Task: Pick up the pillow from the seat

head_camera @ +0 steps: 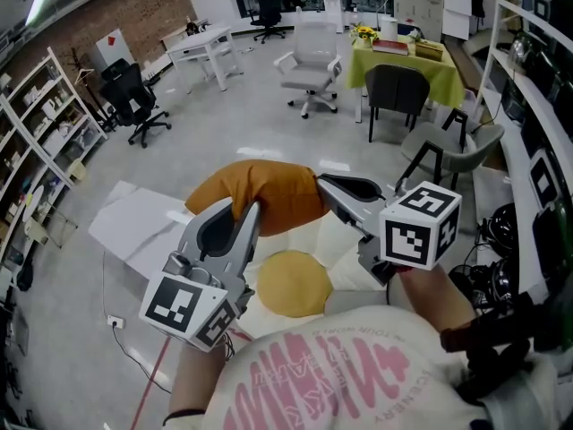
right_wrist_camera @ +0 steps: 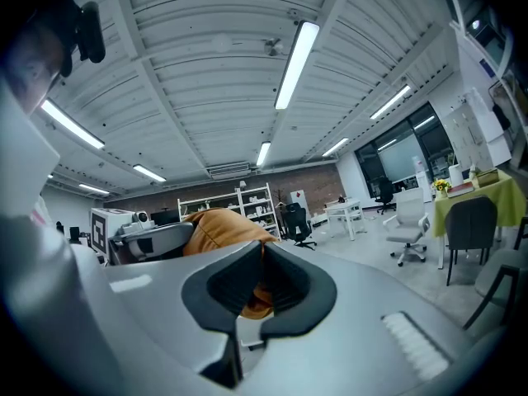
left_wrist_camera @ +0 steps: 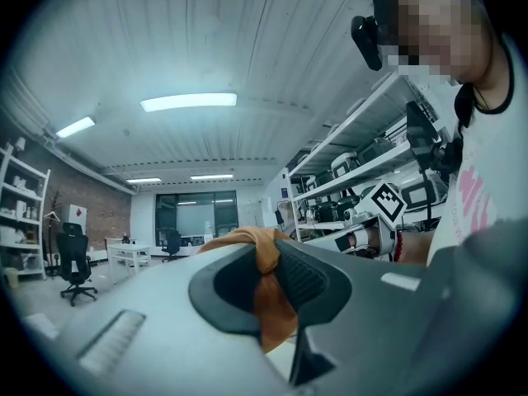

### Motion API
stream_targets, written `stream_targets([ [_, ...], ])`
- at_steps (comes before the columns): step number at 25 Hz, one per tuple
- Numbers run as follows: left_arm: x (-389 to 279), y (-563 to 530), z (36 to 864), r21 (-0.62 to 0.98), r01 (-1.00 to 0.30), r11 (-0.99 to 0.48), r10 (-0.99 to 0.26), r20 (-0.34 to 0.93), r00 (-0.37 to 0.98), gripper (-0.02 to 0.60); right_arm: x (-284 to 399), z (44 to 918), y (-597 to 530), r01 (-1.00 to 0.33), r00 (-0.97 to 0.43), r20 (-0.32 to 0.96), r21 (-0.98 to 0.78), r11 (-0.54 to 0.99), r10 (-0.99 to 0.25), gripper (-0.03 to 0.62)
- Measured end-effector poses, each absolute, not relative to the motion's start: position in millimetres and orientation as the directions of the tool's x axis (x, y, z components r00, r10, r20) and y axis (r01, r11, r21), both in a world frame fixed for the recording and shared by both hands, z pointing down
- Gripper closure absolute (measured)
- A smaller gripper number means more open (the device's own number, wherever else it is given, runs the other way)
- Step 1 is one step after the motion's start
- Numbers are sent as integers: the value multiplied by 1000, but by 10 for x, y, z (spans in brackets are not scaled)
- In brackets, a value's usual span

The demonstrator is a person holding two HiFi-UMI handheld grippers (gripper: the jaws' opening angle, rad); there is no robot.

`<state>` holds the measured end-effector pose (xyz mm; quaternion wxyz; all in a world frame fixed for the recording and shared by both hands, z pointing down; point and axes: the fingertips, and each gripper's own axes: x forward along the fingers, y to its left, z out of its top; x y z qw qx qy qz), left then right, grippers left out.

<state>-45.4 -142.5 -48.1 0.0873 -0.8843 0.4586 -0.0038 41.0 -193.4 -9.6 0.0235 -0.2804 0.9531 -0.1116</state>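
Note:
An orange-brown pillow (head_camera: 258, 195) hangs in the air between my two grippers, lifted above a cream seat (head_camera: 345, 240). My left gripper (head_camera: 242, 211) is shut on the pillow's left corner; its fabric (left_wrist_camera: 268, 291) is bunched between the dark pads. My right gripper (head_camera: 320, 184) is shut on the pillow's right edge, and in its own view the orange cloth (right_wrist_camera: 216, 229) shows pinched behind the closed jaws. A yellow round cushion (head_camera: 292, 282) lies on the seat below.
A white flat board (head_camera: 139, 222) lies on the floor at left. Black office chairs (head_camera: 134, 101), a white desk (head_camera: 204, 47), a white swivel chair (head_camera: 312, 65) and a table with a yellow-green cloth (head_camera: 403, 61) stand farther back. Shelving (head_camera: 45, 133) lines the left wall.

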Motion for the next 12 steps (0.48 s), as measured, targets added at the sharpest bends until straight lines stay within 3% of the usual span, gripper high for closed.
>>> stream_targets([
  [12, -472, -1482, -399, -143, -807, -572, -807, -75, 585, 511, 386, -20, -1982, -532, -843, 41, -214, 819, -537, 579],
])
